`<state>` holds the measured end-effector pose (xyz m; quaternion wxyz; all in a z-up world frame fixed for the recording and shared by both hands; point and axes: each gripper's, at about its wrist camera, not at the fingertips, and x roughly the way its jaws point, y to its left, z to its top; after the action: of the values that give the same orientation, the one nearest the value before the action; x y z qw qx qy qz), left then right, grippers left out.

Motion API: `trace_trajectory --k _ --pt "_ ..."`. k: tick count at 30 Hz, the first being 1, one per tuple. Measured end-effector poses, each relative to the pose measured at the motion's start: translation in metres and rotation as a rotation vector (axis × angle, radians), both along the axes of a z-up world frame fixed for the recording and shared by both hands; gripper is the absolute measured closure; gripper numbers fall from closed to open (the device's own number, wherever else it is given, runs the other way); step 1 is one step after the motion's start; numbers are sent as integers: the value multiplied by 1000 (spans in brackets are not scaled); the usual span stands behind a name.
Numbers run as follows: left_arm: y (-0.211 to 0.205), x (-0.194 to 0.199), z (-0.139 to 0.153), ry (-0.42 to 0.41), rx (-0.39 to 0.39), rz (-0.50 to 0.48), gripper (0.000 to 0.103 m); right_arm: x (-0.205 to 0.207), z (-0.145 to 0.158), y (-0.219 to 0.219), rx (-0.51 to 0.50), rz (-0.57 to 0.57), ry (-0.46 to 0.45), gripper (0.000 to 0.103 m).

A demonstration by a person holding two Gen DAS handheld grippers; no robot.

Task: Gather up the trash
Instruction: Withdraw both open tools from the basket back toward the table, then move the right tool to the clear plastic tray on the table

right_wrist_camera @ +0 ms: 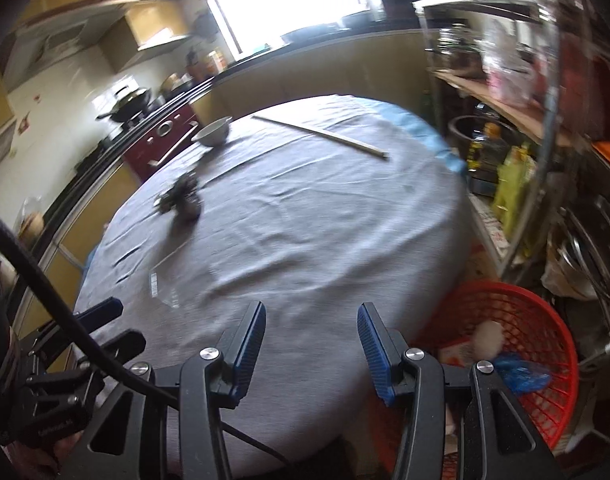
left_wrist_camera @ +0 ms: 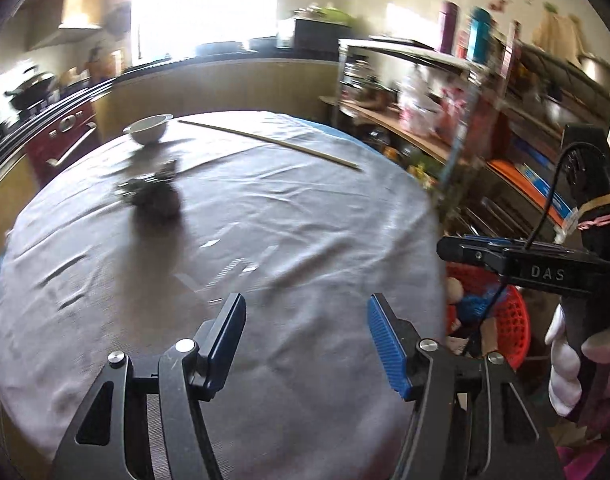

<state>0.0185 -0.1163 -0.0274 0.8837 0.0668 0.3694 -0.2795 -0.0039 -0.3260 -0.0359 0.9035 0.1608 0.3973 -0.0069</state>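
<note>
A dark crumpled piece of trash (left_wrist_camera: 155,196) lies on the grey tablecloth (left_wrist_camera: 265,208), left of centre; it also shows in the right wrist view (right_wrist_camera: 183,198). A red mesh basket (right_wrist_camera: 533,344) stands on the floor right of the table and holds a white wad (right_wrist_camera: 487,336) and a blue wrapper (right_wrist_camera: 521,374); it shows in the left wrist view too (left_wrist_camera: 509,320). My left gripper (left_wrist_camera: 305,316) is open and empty over the table's near side. My right gripper (right_wrist_camera: 311,324) is open and empty near the table's right edge, and appears from the side in the left wrist view (left_wrist_camera: 449,248).
A white bowl (left_wrist_camera: 148,128) and a long pale chopstick (left_wrist_camera: 269,142) lie at the table's far side. A cluttered metal shelf rack (right_wrist_camera: 545,128) stands to the right. A counter with a stove and wok (right_wrist_camera: 129,100) runs along the left and back.
</note>
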Motion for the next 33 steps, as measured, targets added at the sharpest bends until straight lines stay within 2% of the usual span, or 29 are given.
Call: trace_trajectory --k 6,13,19,24,28,33 --pt "45 4 1 4 -1 92 39 25 5 43 53 84 19 51" --pt "105 10 -2 20 -8 215 39 70 7 81 209 151 72 51" --pt "145 16 -13 61 -18 314 39 108 -7 110 275 185 141 51" --pt "166 18 -19 78 -16 361 39 127 -28 118 342 159 214 51" --pt "176 20 -22 86 -17 383 39 139 -48 112 456 92 291 51" --pt "180 20 -25 92 -17 385 39 158 -56 107 465 7 328 50"
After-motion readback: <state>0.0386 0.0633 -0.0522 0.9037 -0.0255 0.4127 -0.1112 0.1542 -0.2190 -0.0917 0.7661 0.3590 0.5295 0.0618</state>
